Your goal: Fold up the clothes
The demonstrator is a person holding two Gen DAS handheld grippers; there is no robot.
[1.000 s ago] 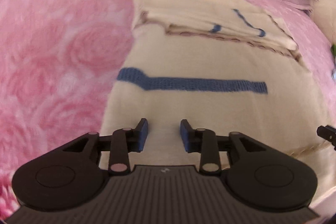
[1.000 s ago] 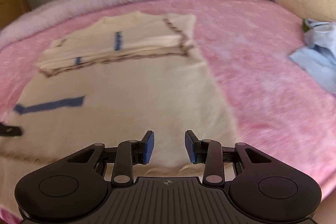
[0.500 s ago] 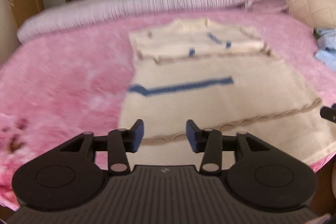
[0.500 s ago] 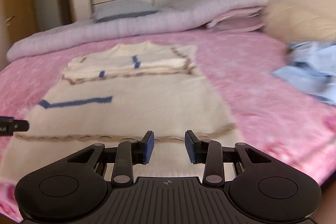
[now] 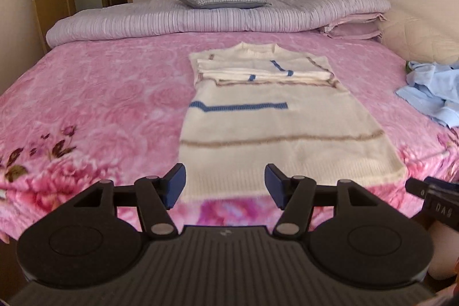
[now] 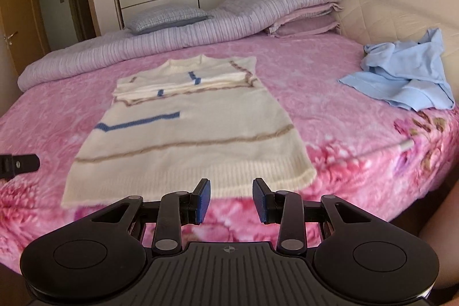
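Note:
A cream knitted sweater [image 5: 275, 131] with blue and brown stripes lies flat on the pink bed, its sleeves folded across the chest near the far end. The right wrist view shows the same sweater [image 6: 183, 139] from the right. My left gripper [image 5: 225, 185] hovers open above the near hem, nothing between its blue pads. My right gripper [image 6: 231, 200] is open too, just short of the hem's right part, empty. A tip of the right gripper [image 5: 430, 195] shows at the left view's right edge.
A crumpled light-blue garment [image 6: 401, 76] lies on the right side of the pink blanket [image 5: 100, 105]. Striped lilac duvet [image 5: 186, 19] and pillows [image 6: 169, 16] are stacked at the head of the bed. A wardrobe and a door stand behind.
Both grippers have pulled back and up from over the sweater to beyond its near hem, so the whole bed shows. The left jaws stand wider apart.

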